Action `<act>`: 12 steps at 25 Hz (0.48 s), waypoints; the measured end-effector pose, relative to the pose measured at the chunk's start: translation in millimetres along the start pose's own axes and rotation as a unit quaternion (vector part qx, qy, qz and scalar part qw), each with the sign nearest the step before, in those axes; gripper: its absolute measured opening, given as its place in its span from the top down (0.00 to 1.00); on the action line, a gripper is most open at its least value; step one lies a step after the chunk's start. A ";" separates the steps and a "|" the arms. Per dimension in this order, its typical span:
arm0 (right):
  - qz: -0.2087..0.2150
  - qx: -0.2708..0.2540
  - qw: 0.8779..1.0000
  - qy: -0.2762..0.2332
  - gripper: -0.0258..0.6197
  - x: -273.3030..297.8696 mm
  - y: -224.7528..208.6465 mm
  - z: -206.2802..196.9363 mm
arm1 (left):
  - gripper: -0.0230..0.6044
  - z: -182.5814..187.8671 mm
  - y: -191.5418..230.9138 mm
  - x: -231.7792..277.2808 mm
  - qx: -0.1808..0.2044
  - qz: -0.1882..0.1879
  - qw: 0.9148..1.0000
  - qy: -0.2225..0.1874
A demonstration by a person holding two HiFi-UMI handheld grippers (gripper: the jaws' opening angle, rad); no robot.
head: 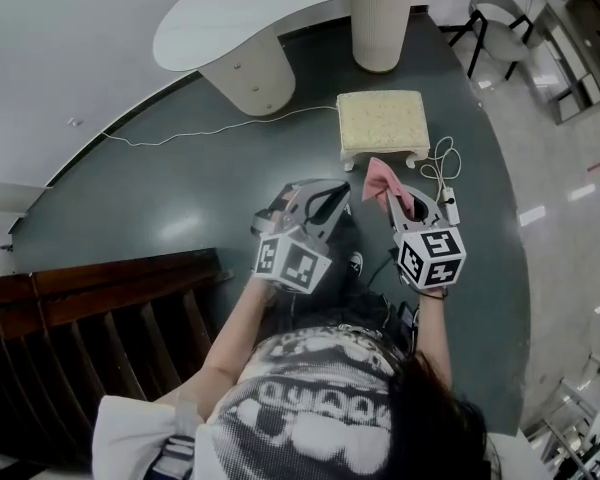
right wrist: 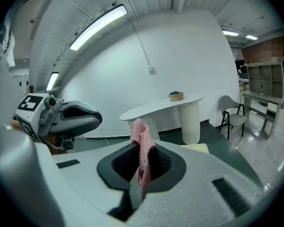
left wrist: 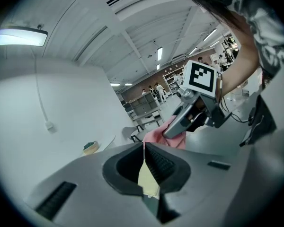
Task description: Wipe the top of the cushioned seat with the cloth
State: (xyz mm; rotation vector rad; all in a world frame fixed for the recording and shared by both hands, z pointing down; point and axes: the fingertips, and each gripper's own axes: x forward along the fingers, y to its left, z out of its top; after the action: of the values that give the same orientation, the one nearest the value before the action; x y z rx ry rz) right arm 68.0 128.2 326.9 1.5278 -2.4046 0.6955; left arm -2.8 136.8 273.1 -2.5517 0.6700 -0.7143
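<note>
My right gripper (right wrist: 143, 162) has its jaws closed on the pink cloth (right wrist: 142, 150). They pinch it near the middle, so one end stands up past the tips and a tail hangs down between them. I judge that grip leaves enough loose cloth to drag flat over a surface.

My left gripper (left wrist: 144, 148) has its jaws brought together at the tips and carries none of the cloth. A pale yellow sliver shows in the gap lower down, and I cannot tell what it is. I hold it just left of the right one, off to the side where it will not get in the way.

The seat (head: 383, 118), a pale cushioned stool, stands on the dark floor (head: 180, 198) on the far side of both grippers, near the white table (head: 280, 8). The cloth is in the air on its near side and not touching it, so I judge that no wiping has begun.
</note>
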 end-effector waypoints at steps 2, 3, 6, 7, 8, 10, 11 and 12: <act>-0.003 0.000 1.000 0.003 0.94 9.3 -6.5 3.1 | 0.95 -5.2 8.1 8.3 -0.002 -0.001 1.000 -0.002; -0.005 0.000 1.000 0.004 0.94 14.7 -9.9 5.0 | 0.95 -7.8 12.7 12.9 -0.004 -0.001 1.000 -0.003; -0.007 -0.002 1.000 0.012 0.94 34.4 -22.0 12.3 | 0.95 -15.6 29.1 29.8 -0.007 -0.002 1.000 -0.007; -0.007 -0.002 1.000 0.016 0.94 42.1 -26.3 14.9 | 0.95 -18.2 35.6 35.9 -0.007 -0.002 1.000 -0.007; -0.005 -0.001 1.000 0.020 0.94 50.5 -30.2 17.6 | 0.95 -20.9 42.7 42.0 -0.005 -0.002 1.000 -0.007; 0.000 -0.001 1.000 0.028 0.94 68.5 -37.2 23.4 | 0.95 -27.3 58.3 53.5 0.001 -0.001 1.000 -0.005; 0.002 -0.003 0.999 0.033 0.94 78.5 -40.6 26.3 | 0.95 -31.4 66.5 59.2 0.006 -0.001 1.000 -0.003; 0.003 -0.006 0.999 0.039 0.94 89.2 -44.2 29.2 | 0.95 -36.1 74.7 64.9 0.009 -0.002 1.000 -0.002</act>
State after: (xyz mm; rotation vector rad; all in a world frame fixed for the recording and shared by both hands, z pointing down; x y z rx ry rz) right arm 70.4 27.3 350.8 1.4627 -2.3528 0.7250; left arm 0.7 32.7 288.7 -2.5373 0.6548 -0.7124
